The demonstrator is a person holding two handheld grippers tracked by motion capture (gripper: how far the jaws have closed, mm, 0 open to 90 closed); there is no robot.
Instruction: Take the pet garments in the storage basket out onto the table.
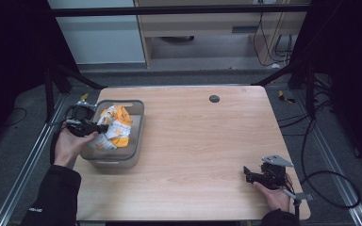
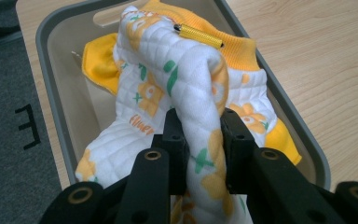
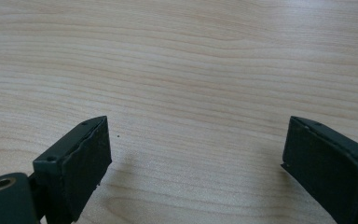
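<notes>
— While the grey bin sits there at the table's left edge, can you make out what the left gripper has hold of?

— Yes, a fold of the quilted garment, white with yellow flowers and green marks, orange-yellow at the cuffs and collar. From the left gripper view the two black jaws are pinched tight on a thick roll of that cloth, one on each side of it, with the rest of it bunched inside the bin.

— So the cloth is in the bin, not on the wood?

— Inside it, heaped against the near and middle part, with the gripped fold lifted a little above the rim. A small yellow ridged bar lies on top of the garment, toward the bin's far end.

— And the other hand?

— The right gripper is well away from the bin, down by the table's near right corner, the hand behind it. Its jaws stand wide apart, nothing between them but bare wood.

— Anything else on the tabletop?

— A dark round spot beyond the bin, near the far edge.
</notes>
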